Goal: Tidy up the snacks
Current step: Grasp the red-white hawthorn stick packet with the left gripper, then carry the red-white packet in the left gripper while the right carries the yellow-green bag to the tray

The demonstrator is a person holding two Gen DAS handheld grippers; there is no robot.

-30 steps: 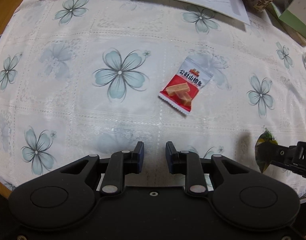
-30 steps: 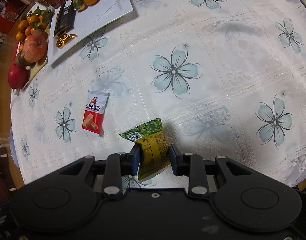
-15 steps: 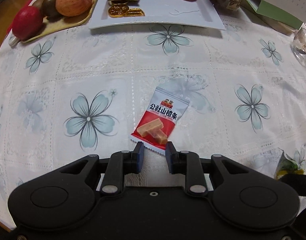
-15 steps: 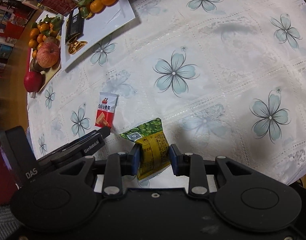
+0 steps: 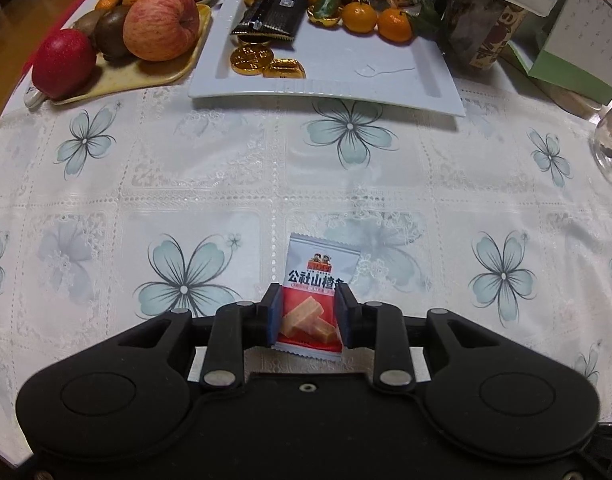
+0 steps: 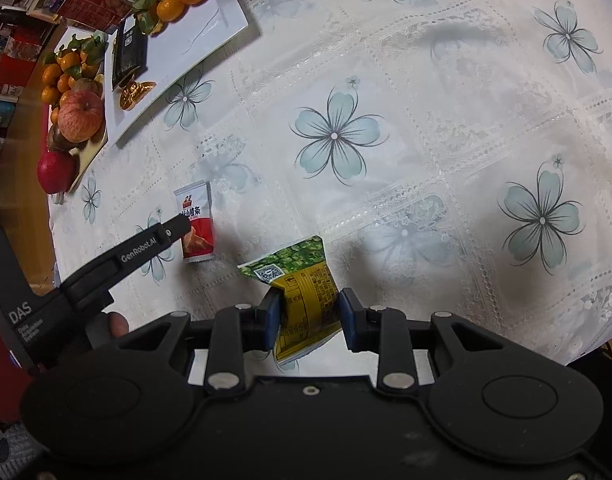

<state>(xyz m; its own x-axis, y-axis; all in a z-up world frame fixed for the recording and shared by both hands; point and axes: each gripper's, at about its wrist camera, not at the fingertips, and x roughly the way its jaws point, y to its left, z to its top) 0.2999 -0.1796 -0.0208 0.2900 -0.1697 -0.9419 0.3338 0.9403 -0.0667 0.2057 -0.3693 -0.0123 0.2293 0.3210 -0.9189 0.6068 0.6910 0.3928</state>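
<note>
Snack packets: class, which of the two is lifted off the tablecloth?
The green-and-yellow packet, clamped in the right gripper; the red-and-white packet lies flat between the left gripper's fingers.

Tablecloth (image 5: 234, 184): glossy embossed plastic, lace-patterned. Red snack packet (image 5: 312, 292): glossy film. Tray (image 5: 386, 92): smooth glossy white. Left gripper (image 5: 309, 314): matt black plastic.

Bare tablecloth (image 5: 210, 184) ahead to white tray (image 5: 438, 92); fruit plate (image 5: 146, 74) far left, glass (image 5: 610, 148) right.
</note>
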